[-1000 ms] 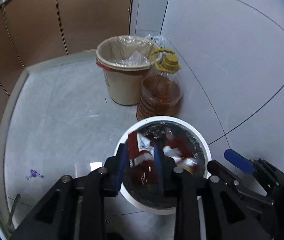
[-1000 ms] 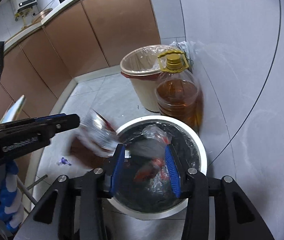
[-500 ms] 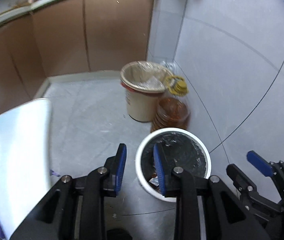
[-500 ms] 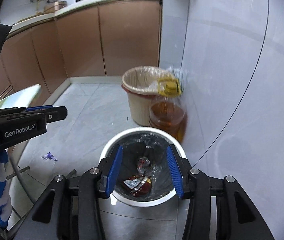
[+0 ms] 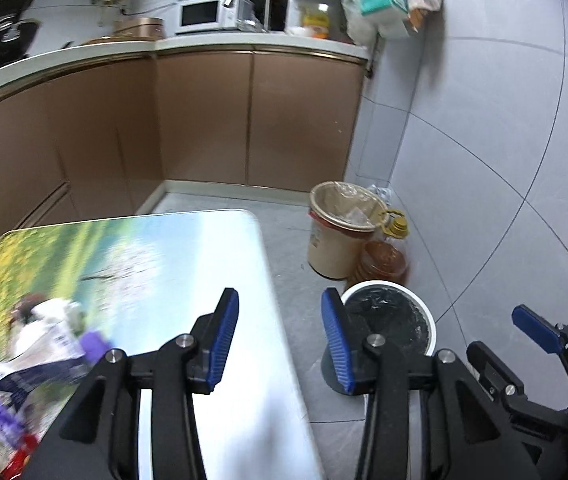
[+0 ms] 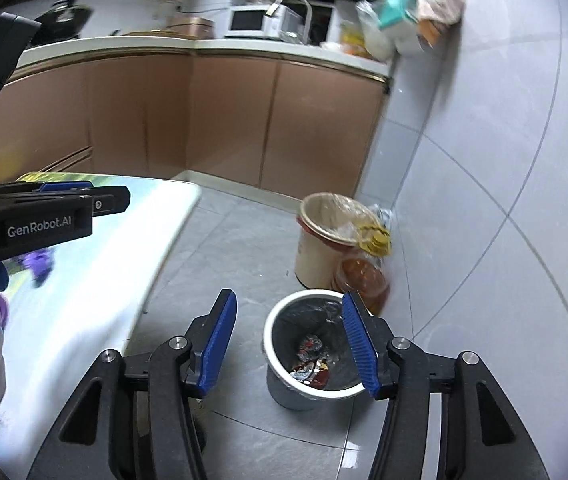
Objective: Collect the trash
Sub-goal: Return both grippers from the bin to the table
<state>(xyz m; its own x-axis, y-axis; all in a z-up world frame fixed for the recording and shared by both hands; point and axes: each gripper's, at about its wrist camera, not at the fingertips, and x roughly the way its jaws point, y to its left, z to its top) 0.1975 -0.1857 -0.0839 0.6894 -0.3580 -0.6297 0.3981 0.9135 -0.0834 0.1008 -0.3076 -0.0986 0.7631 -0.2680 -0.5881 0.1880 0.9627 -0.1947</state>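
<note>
Both hand-held grippers have been raised away from the bin (image 6: 308,344), over which they hung a second ago. Nothing is held by the left hand-held gripper (image 5: 280,340) or the right hand-held gripper (image 6: 290,340); their jaws have just been opening. Wrappers (image 6: 310,364) are seen inside the bin on the floor; more trash (image 5: 40,344) is left on the tabletop (image 5: 172,264).

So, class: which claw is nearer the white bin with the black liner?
Right. The right claw hangs open almost over the white bin; the left claw, also open, sits further off, by the table edge.
</note>
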